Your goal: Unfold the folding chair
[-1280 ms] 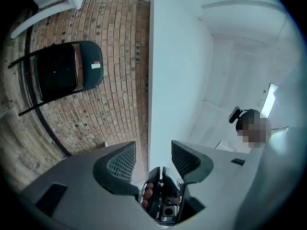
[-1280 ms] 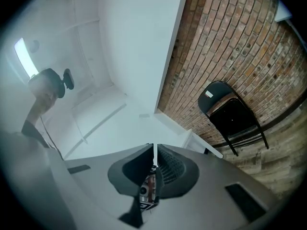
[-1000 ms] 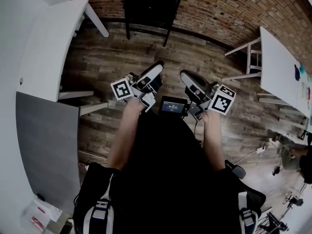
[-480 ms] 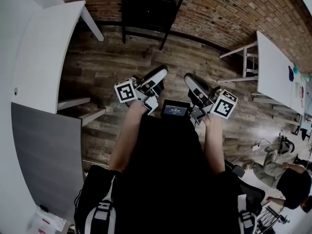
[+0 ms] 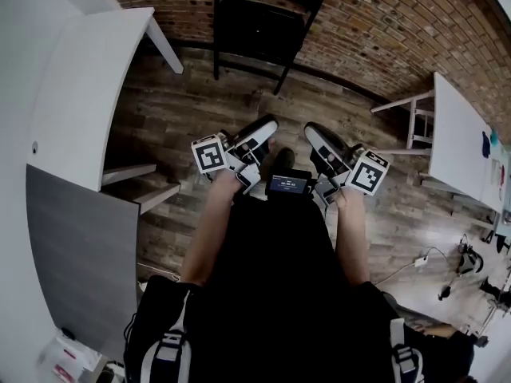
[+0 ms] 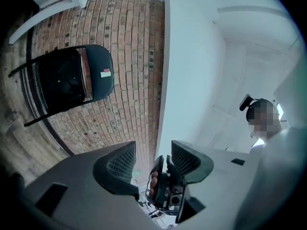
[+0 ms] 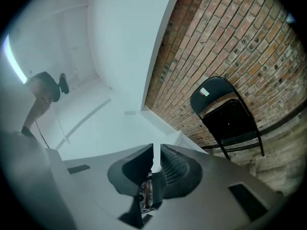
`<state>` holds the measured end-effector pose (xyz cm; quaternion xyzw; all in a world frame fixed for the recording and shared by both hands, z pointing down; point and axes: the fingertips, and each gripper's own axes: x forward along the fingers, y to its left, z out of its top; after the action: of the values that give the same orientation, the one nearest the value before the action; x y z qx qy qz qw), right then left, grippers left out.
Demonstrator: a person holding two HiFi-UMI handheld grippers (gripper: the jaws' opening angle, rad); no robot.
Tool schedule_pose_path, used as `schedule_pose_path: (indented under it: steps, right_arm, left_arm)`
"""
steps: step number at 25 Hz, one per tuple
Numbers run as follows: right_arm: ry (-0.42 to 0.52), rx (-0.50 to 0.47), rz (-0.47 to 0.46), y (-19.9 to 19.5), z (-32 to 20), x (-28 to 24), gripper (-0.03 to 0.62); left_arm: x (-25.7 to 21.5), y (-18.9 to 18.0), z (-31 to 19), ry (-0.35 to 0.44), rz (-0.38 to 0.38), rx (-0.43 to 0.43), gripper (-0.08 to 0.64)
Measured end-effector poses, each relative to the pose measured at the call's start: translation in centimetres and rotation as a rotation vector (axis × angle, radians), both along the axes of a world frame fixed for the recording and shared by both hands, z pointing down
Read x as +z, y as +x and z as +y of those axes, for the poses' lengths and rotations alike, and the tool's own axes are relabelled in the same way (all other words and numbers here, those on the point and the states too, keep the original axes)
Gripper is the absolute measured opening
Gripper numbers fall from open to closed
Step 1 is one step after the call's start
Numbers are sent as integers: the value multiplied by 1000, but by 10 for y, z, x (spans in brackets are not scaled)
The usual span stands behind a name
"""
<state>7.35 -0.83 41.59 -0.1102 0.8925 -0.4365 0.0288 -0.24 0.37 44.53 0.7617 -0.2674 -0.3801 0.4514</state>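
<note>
Both grippers are hanging well short of the folded chair, nothing in hand yet.

I am looking down at the black metal folding chair [image 5: 267, 14], which is leaning, folded flat with its long axis upright, against the red brick wall [image 5: 383, 22] straight ahead of me across the dark wood-plank floor [image 5: 200, 102]. I am holding the left gripper [image 5: 266, 126] released, its jaws standing apart with nothing between them, and the right gripper [image 5: 311, 131] clenched shut on nothing. Both are pointing toward the chair and are well apart from it. In the head view the chair is sitting almost in line above the left gripper, so I am judging that hand marginally nearer for a first grab at the frame.
</note>
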Motion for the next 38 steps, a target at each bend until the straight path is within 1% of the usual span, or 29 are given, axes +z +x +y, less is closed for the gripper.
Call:
schedule_pose_path:
  steps: [4,11,14,19,24,29,33,38]
  right_arm:
    - [-15,-33,-37,-8,-44,4,31]
    - [-23,-89,-84,-8,-126,1,31]
    - [-32,-111,-103,0,-150,0,31]
    - [-48,-124,-133,22,-188,2,32]
    - [-47,-122,-155,31,-214,1,32]
    - [-61,-119,-135,23,-231,9,32]
    - [-60,-88,-96,13,-255,16,34]
    - [-30,-53,-51,-7,-302,7,35]
  left_arm:
    - [9,-5,-34,-52,-5,-20,253]
    - [2,1,-106,-73,-42,-68,252]
    - [5,10,-132,-95,-50,-84,253]
    - [3,30,-175,-104,-62,-97,253]
    - [7,39,-200,-132,-65,-94,253]
    - [15,32,-227,-140,-30,-88,252]
    - [25,13,-257,-143,5,-77,253]
    - [11,-17,-306,-87,30,-68,253]
